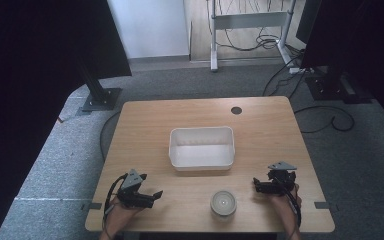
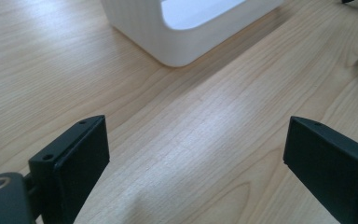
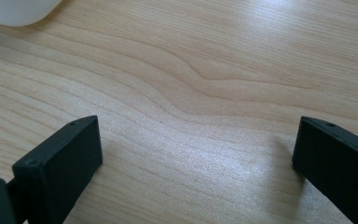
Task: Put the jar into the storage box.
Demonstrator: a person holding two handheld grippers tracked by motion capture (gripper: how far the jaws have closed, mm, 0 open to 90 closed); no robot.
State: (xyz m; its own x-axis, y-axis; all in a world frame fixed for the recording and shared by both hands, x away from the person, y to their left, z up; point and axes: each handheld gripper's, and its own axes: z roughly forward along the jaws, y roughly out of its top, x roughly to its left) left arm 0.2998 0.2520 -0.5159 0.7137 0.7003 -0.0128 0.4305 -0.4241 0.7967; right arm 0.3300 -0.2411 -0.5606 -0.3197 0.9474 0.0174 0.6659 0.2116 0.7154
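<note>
A white rectangular plastic bin with rounded corners sits mid-table, its inside bare. A small round clear-lidded jar stands near the front edge, between the left gripper and right gripper. Both grippers rest low with jaws spread wide, holding nothing.

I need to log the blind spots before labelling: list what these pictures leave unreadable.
- Round container, high view: too small to tell its contents or material; in the left gripper view the right edge cuts it to a blurred sliver.
- White bin, right gripper view: top edge leaves only a corner.
- Person's hands, high view: cut off by the bottom edge, partly under the left gripper and right gripper.
</note>
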